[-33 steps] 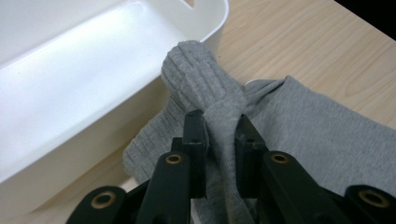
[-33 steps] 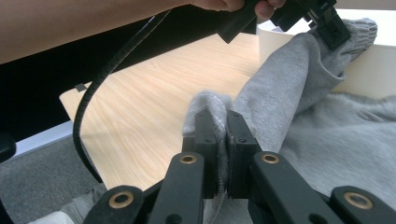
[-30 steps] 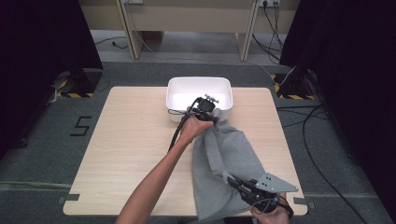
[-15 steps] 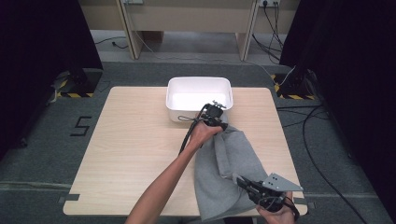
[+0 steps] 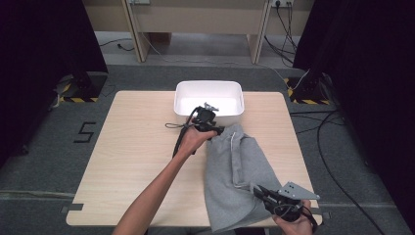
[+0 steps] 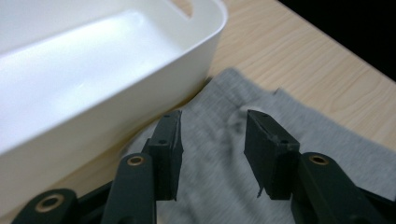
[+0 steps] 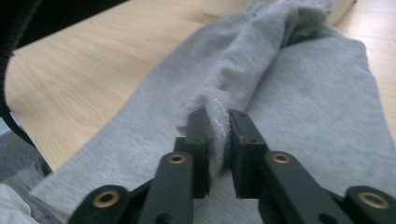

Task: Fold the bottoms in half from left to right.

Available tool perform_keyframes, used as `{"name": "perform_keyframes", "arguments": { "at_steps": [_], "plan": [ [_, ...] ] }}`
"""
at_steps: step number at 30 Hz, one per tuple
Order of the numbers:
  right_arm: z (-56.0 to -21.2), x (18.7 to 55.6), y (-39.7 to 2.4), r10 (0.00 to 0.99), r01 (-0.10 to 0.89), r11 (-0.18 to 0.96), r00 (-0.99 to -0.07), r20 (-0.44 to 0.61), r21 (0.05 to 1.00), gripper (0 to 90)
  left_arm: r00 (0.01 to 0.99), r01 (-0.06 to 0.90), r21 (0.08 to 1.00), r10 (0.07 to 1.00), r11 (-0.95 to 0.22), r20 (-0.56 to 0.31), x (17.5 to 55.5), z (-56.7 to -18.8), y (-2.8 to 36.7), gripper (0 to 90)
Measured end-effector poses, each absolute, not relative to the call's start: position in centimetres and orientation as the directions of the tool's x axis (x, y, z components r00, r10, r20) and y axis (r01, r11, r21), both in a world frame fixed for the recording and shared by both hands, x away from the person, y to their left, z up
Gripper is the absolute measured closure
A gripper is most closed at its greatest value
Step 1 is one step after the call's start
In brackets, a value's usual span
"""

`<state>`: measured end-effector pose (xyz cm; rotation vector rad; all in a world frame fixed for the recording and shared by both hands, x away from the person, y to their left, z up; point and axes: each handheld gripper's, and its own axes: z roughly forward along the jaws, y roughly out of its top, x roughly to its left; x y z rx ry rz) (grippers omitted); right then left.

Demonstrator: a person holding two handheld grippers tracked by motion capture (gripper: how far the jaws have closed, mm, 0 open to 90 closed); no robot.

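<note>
Now | grey garment point(image 5: 240, 181): lying on table point(image 5: 132, 161), top edge against white bin point(image 5: 209, 100) | left claw point(image 6: 212, 140): jaws just opening, released above cloth | right claw point(image 7: 215, 140): easing apart, fold still pinched between pads.

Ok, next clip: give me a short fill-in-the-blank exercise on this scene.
1. The grey fabric garment lies on the ____ wooden table.
2. The left gripper hovers over the garment with its jaws ____.
3. The right gripper pinches a fold of the ____.
4. The white plastic tub is ____.

Missing: light; open; garment; empty
</note>
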<state>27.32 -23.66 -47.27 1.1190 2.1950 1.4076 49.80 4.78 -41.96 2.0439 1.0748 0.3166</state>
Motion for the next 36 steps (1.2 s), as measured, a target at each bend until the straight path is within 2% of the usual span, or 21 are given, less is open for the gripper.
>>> {"name": "perform_keyframes", "arguments": {
  "at_steps": [5, 11, 18, 30, 36],
  "plan": [
    [-47.6, 27.3, -24.8, 0.764, 0.471, 0.213, -0.627, 0.155, 0.856, 70.4, 0.585, 0.615, 0.739, 0.788, -0.276, -0.192, 48.5, -44.0, 7.4, 53.3],
    [-47.1, 27.2, -25.4, 0.767, 0.484, 0.204, -0.619, 0.168, 0.851, 60.2, 0.579, 0.617, 0.738, 0.793, -0.274, -0.19, 46.3, -46.4, 8.9, 50.5],
    [-46.4, 27.8, -24.9, 0.774, 0.476, 0.235, -0.619, 0.134, 0.847, 56.1, 0.577, 0.618, 0.739, 0.793, -0.267, -0.197, 44.4, -48.5, 9.0, 47.7],
    [-47.2, 30.1, -21.1, 0.735, 0.499, 0.339, -0.669, 0.106, 0.798, 49.6, 0.583, 0.62, 0.735, 0.789, -0.276, -0.196, 42.8, -49.7, 8.2, 45.8],
    [-48.4, 31.0, -19.3, 0.723, 0.509, 0.429, -0.688, 0.054, 0.746, 49.0, 0.601, 0.603, 0.722, 0.789, -0.339, -0.132, 42.5, -50.5, 7.2, 44.5]
  ]
}}
